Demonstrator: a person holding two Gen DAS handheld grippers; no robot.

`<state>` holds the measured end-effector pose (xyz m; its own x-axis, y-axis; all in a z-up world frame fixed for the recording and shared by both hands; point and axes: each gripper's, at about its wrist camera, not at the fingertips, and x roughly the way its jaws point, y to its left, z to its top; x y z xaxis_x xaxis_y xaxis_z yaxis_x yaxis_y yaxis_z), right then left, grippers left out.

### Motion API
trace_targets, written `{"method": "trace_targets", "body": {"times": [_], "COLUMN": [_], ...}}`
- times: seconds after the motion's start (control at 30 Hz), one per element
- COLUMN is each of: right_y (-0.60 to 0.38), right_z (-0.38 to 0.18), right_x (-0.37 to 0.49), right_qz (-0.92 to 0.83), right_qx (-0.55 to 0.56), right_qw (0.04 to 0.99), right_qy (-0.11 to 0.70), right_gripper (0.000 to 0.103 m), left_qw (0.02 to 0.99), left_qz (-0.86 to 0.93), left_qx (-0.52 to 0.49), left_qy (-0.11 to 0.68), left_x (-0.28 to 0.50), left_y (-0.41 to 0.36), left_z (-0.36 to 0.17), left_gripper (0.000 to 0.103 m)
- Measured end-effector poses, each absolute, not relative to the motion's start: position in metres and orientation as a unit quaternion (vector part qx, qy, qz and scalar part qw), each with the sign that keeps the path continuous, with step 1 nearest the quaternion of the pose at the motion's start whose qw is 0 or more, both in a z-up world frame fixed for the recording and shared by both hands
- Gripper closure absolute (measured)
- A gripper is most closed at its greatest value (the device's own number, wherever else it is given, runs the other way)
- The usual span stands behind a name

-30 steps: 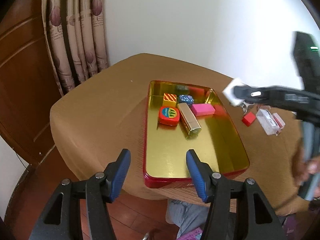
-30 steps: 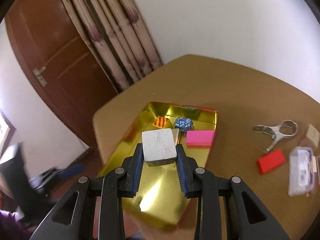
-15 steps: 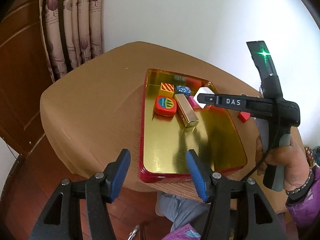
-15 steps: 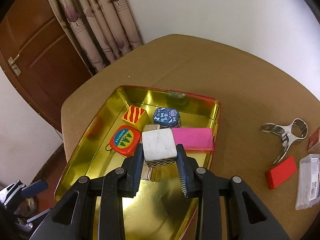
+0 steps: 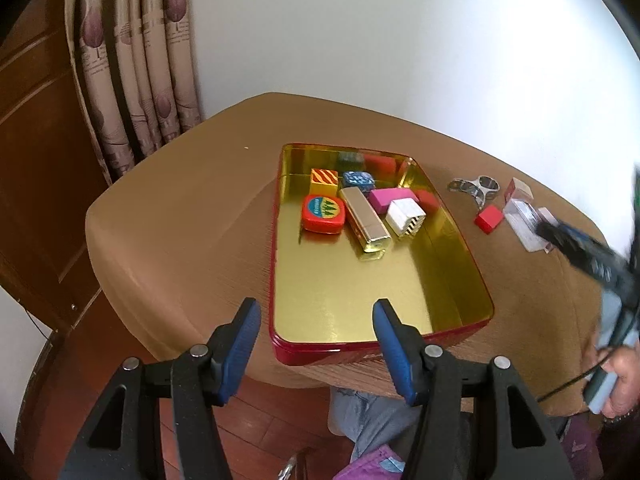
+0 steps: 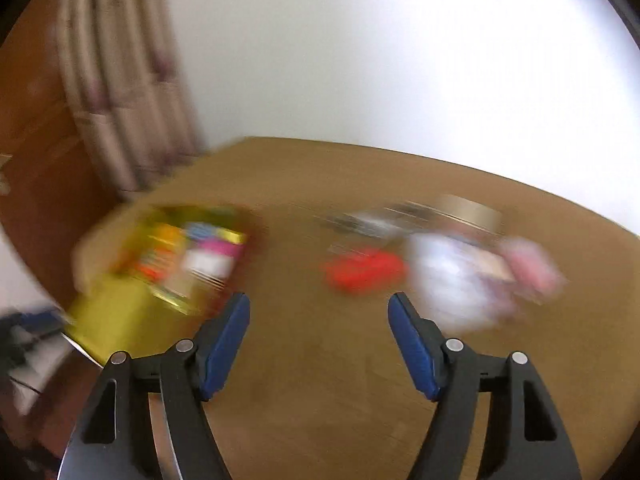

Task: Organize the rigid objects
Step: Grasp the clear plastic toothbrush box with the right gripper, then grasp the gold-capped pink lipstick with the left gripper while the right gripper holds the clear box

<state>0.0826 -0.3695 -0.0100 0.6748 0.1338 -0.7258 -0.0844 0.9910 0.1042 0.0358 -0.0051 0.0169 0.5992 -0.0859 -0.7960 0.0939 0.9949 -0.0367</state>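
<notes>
White block released into tin.

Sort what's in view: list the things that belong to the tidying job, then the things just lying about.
Job:
gold tin
white box (in tin)
tape measure (in tin)
pink block (in tin)
red block (on table)
clear case (on table)
metal clip (on table)

Lying about:
curtain
door
</notes>
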Motion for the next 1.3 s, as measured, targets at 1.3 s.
{"method": "trace_targets", "body": {"times": [1.3], "right_y": [-0.412], "right_z": [-0.064], "right_x": [0.190], "right_qz": [0.045], "right_qx": [-0.002], "right_qw": [0.856], "right_qy": [0.516], "right_gripper": [0.047], "left_qw": [0.876], "left_qz": [-0.139], "left_qx": [0.092], "left_qy": [0.452], "left_x": [0.014], "left_y": [-0.087], "left_z": [-0.004], "left_gripper": [0.043]}}
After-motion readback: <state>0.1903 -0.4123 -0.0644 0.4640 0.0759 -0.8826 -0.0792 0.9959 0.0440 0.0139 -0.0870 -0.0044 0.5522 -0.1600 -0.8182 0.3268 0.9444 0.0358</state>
